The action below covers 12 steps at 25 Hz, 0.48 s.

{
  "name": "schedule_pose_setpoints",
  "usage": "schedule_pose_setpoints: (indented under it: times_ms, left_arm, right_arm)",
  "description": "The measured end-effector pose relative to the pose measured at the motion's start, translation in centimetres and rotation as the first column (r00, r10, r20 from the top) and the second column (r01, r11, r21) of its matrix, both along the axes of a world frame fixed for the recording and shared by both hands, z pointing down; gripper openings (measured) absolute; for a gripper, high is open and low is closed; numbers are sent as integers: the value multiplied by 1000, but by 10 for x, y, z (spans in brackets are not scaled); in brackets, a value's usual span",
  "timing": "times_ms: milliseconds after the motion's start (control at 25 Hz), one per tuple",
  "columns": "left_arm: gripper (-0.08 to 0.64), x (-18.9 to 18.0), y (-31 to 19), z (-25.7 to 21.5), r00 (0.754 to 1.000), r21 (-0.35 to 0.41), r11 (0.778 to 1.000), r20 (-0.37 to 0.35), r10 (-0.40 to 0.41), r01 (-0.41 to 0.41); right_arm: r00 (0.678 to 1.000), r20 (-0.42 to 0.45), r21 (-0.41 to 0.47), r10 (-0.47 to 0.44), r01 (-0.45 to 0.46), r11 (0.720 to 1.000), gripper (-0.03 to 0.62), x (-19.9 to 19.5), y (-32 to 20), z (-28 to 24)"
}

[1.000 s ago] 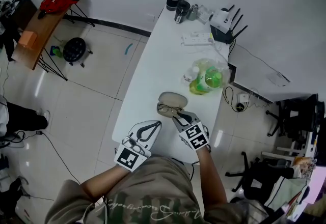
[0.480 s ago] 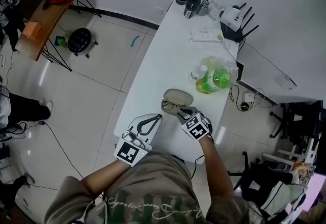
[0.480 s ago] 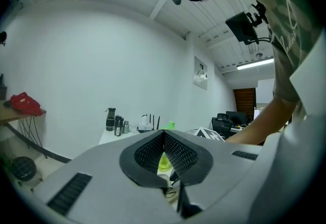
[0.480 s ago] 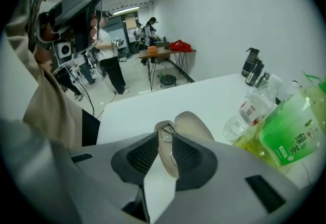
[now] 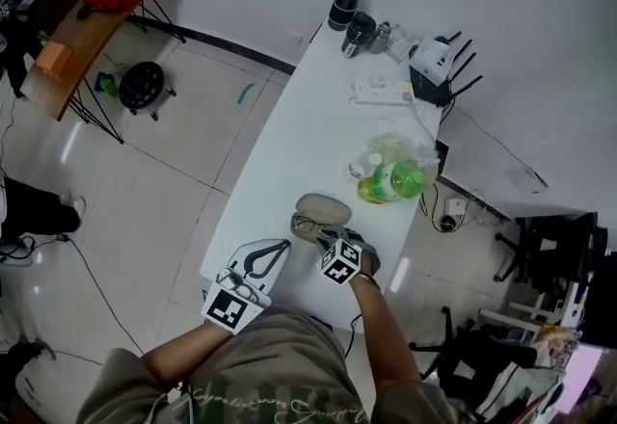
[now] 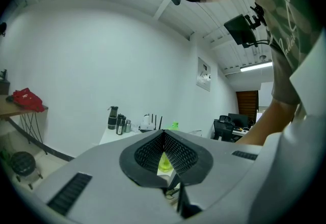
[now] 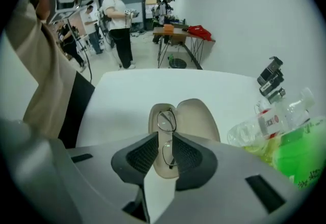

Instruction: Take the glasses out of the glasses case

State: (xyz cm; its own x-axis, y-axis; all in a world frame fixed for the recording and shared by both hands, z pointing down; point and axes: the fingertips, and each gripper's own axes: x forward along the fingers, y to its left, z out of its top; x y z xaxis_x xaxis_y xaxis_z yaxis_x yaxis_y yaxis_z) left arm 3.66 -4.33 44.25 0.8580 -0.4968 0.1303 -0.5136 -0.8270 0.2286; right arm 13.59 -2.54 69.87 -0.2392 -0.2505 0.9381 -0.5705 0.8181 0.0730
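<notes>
**Pinch the frame, spare the lens**

Head view: our right gripper (image 5: 323, 241) reaches over the open glasses case (image 5: 326, 209). The glasses (image 5: 307, 225) lie in the case half just under its tips. Our left gripper (image 5: 280, 245) sits to its left, near the edge of the white table (image 5: 308, 123).

Left gripper view: the jaws meet at the tips and hold nothing.

Right gripper view: the jaws stand narrowly apart over the near lens. We judge it best to close gently on the rim and lift straight up. If the case drags, the left gripper can steady it. Bottles (image 7: 277, 123) stand to the right of the gripper. Far ahead, people (image 7: 119, 14) stand by a desk (image 7: 178, 32).
</notes>
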Motion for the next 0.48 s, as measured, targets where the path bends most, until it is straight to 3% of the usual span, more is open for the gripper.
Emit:
schedule_pose_setpoints:
  times_ms: [480]
  left_arm:
    - [8, 10, 3, 12, 997, -53, 996, -11, 75, -75]
  right_arm:
    - [990, -73, -46, -119, 116, 992, 91, 3, 3, 24]
